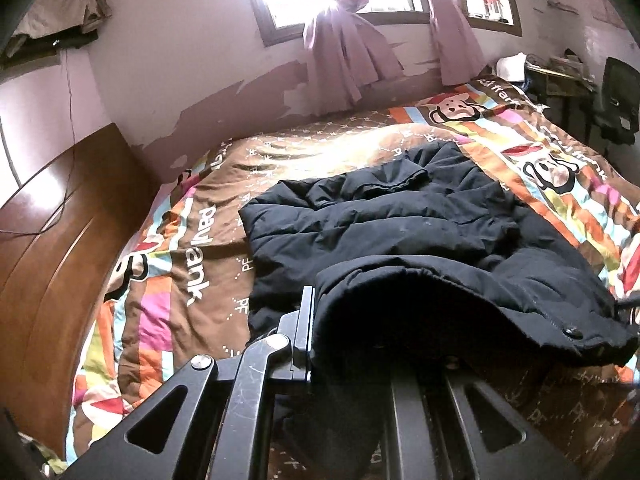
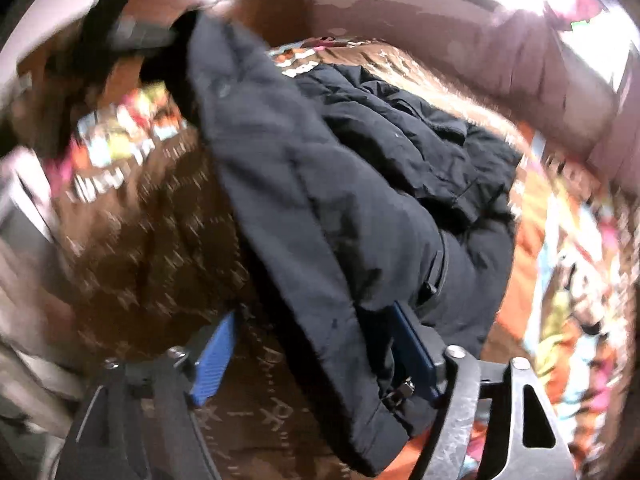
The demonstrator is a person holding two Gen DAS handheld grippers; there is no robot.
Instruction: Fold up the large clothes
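Bed (image 1: 192, 216) with cartoon quilt carries black puffer jacket (image 1: 380, 216); left hand-held gripper (image 1: 320, 344) clenched on its near hem, right hand-held gripper (image 2: 316, 344) released, hem edge between spread jaws.

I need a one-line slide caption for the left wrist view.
Left gripper shut on the edge of a black jacket lying on a patterned quilt.
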